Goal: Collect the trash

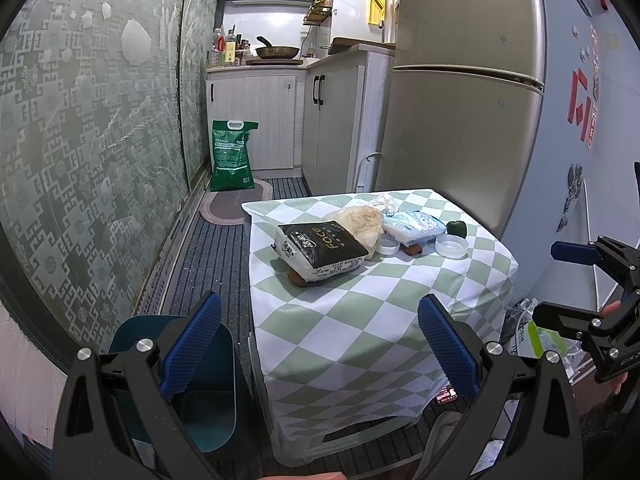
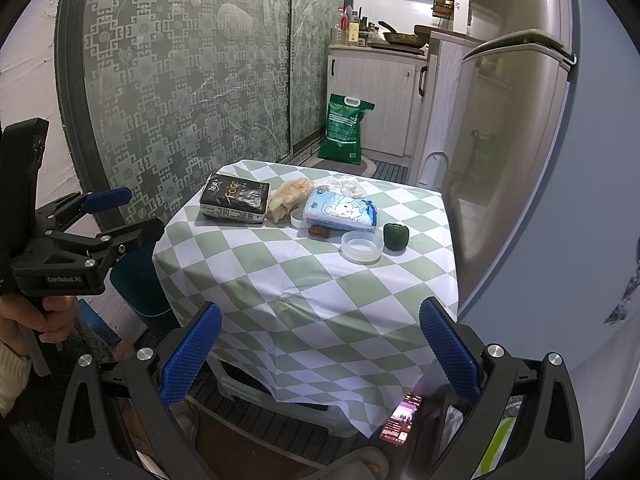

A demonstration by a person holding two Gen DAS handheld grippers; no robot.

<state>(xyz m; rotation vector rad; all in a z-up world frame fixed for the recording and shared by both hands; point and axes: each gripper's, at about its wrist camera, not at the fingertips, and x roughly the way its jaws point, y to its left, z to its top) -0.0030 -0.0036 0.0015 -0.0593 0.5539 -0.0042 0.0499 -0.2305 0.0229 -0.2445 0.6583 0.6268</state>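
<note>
Checkered table [image 2: 304, 280] near edge bare; both claws agape.

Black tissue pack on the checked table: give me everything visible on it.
The black plastic-wrapped tissue pack is a soft rectangular block with a glossy black top printed "Face" and a white lower band of small print. It looks sealed and full. It lies flat near the far left of the green-and-white checked tablecloth, its right end by a crumpled beige paper wrapper. In the left wrist view a brown object peeks from under it.
</note>
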